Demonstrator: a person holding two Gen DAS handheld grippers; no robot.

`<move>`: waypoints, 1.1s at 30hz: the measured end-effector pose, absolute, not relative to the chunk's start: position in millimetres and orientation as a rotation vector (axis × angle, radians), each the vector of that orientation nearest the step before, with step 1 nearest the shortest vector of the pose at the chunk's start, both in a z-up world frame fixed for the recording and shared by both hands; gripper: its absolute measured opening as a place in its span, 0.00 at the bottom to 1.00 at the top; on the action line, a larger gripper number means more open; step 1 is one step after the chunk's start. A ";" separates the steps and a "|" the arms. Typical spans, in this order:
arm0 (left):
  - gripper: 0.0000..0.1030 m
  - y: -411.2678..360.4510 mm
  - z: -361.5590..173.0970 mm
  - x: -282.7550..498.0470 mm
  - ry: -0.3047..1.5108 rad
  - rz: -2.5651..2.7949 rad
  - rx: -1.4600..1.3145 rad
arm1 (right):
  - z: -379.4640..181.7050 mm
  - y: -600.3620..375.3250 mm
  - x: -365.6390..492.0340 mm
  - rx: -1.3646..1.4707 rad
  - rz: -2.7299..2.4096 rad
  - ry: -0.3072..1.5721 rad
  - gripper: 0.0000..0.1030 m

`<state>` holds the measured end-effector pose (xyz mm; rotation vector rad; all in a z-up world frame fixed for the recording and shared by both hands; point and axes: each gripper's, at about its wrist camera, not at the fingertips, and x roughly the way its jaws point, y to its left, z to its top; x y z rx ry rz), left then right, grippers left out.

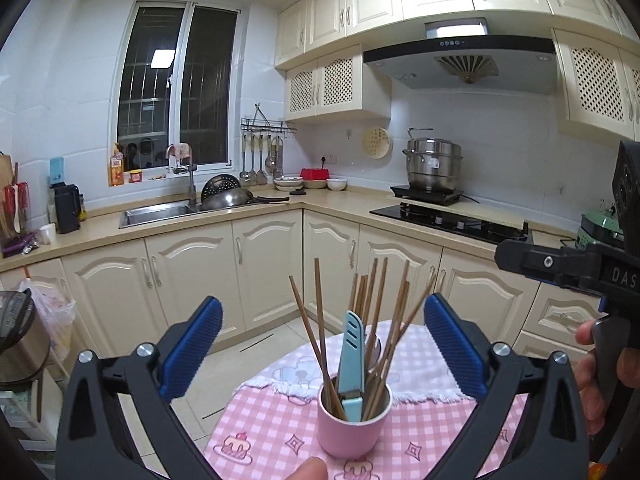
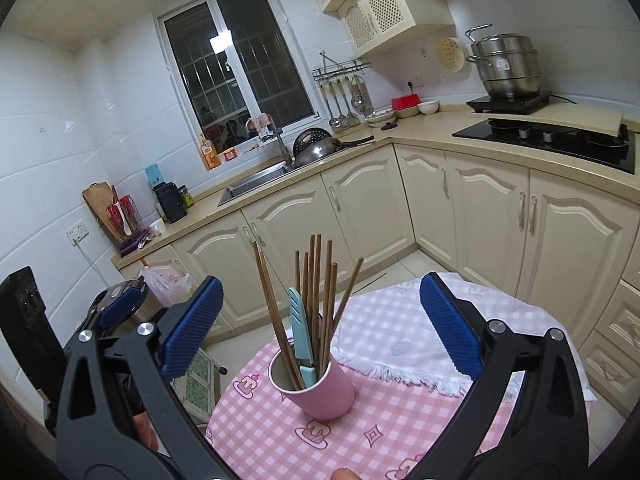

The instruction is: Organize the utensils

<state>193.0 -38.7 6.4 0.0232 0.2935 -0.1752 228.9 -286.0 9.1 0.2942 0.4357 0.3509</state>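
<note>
Pink cup (image 1: 353, 420) stands upright on the checked tablecloth (image 1: 272, 432), holding wooden chopsticks (image 1: 320, 332) and a blue sheathed knife (image 1: 352, 364). My left gripper (image 1: 322, 344) and right gripper (image 2: 320, 324) both hover wide apart, grasping nothing.

- Pink cup (image 1: 353, 420)
- Brown chopsticks (image 1: 320, 320)
- Light blue knife sheath (image 1: 352, 356)
- Pink-and-white checked tablecloth (image 1: 272, 424), cake motifs
- Blue ribbed finger pads (image 1: 192, 348)
- Cream cabinets (image 1: 200, 280)
</note>
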 end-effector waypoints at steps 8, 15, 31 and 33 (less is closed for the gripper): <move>0.96 -47.9 15.4 159.2 0.314 -0.132 0.020 | 7.6 -286.9 188.2 0.249 0.295 0.412 0.94; 0.96 -50.0 17.4 124.0 0.321 -0.079 0.008 | 0.0 -283.1 152.0 0.172 0.227 0.389 0.94; 0.96 -44.4 28.4 63.0 0.307 -0.028 -0.011 | 0.9 -264.7 87.0 0.097 0.176 0.331 0.94; 0.96 -41.3 29.4 62.0 0.308 -0.028 -0.021 | 1.2 -263.8 85.4 0.096 0.173 0.328 0.94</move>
